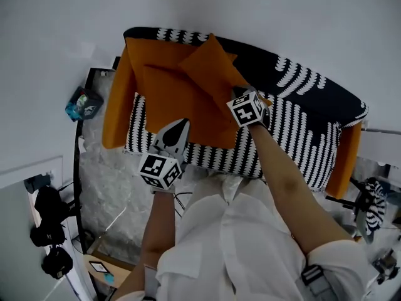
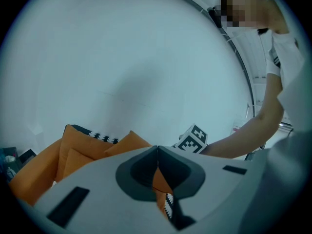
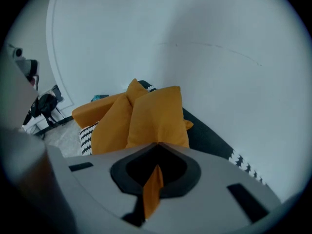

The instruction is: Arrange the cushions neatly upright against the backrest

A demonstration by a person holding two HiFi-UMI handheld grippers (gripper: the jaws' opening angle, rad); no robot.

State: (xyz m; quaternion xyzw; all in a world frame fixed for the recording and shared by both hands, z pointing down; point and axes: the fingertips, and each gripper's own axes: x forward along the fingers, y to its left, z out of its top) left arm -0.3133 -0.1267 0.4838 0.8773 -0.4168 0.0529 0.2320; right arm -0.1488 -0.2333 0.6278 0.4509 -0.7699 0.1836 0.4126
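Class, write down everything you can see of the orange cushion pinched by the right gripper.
The orange cushion is square and plain, of soft woven-looking fabric with pointed corners. It sits tilted with one corner uppermost, in front of the sofa's dark patterned backrest. The right gripper is shut on a fold of its edge near one corner. Its lower side overlaps a second orange cushion lying on the seat.

**Out of Sight**

Cannot tell a pinched orange cushion (image 2: pixel 159 185) from one merely behind the shut jaws of the left gripper (image 2: pixel 157 147). Cannot identify the teal item (image 1: pixel 83 103) beside the sofa (image 1: pixel 301 137): too small. Dark gear (image 1: pixel 49 221) lower left in head view: too dim to name.
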